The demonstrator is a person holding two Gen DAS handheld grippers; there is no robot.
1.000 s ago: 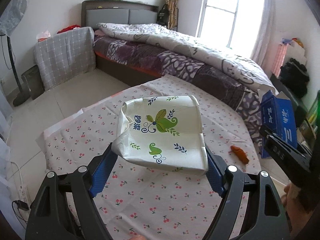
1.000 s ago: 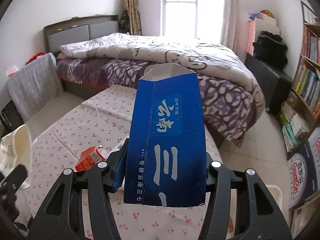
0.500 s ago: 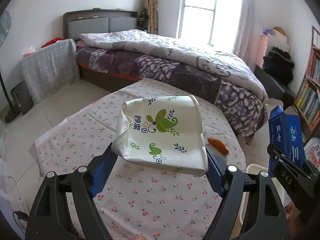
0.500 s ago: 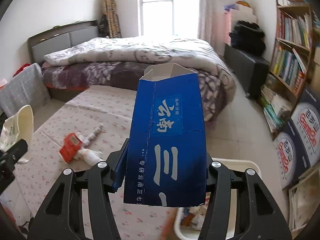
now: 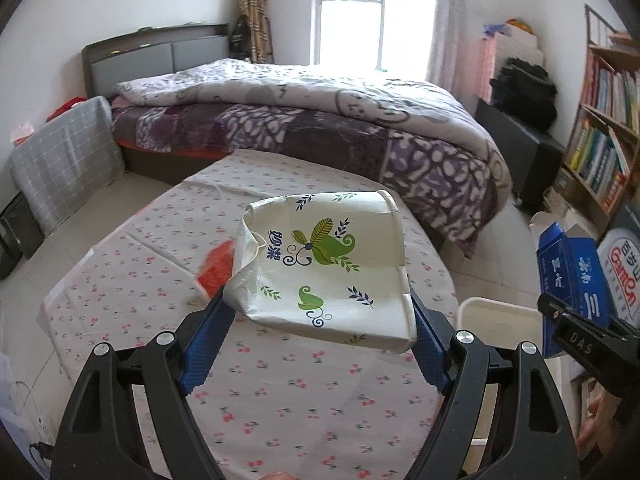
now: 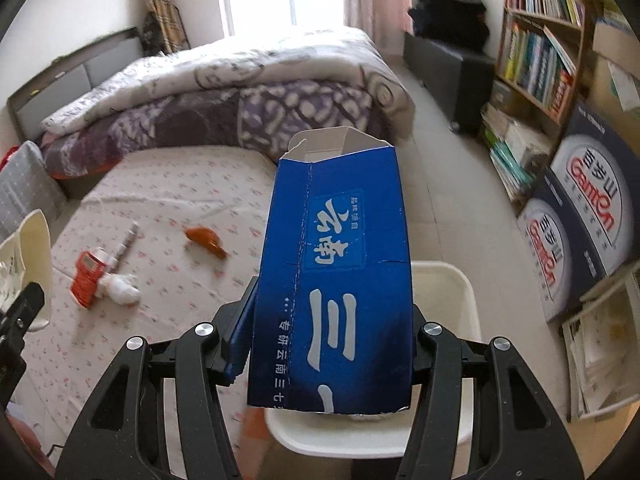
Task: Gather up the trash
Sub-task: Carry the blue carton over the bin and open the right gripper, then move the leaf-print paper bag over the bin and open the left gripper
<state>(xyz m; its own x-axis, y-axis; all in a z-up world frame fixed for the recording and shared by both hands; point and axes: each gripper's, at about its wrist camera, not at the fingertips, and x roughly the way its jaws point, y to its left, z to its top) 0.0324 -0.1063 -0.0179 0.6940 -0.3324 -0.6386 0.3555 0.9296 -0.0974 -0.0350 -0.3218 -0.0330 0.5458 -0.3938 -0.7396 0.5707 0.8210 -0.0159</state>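
My left gripper point(image 5: 316, 320) is shut on a crushed white paper cup point(image 5: 324, 264) with green leaf print, held above the cherry-print tablecloth point(image 5: 280, 392). My right gripper point(image 6: 332, 328) is shut on an open blue carton point(image 6: 340, 272), held above a white trash bin point(image 6: 452, 292) beside the table. The bin point(image 5: 496, 316) and the carton point(image 5: 572, 276) also show at the right of the left wrist view. On the cloth lie a red carton point(image 6: 88, 276), a white crumpled wad point(image 6: 120, 286), a thin stick point(image 6: 126, 244) and an orange wrapper point(image 6: 206, 240).
A bed with a purple quilt point(image 5: 340, 120) stands behind the table. A bookshelf point(image 6: 540, 48) and large printed boxes point(image 6: 580, 216) line the right wall. A grey checked cover point(image 5: 64, 160) sits at the left by the bed.
Both grippers have swung to the right with their loads. The blue carton now hangs over the white bin, which has come into both views.
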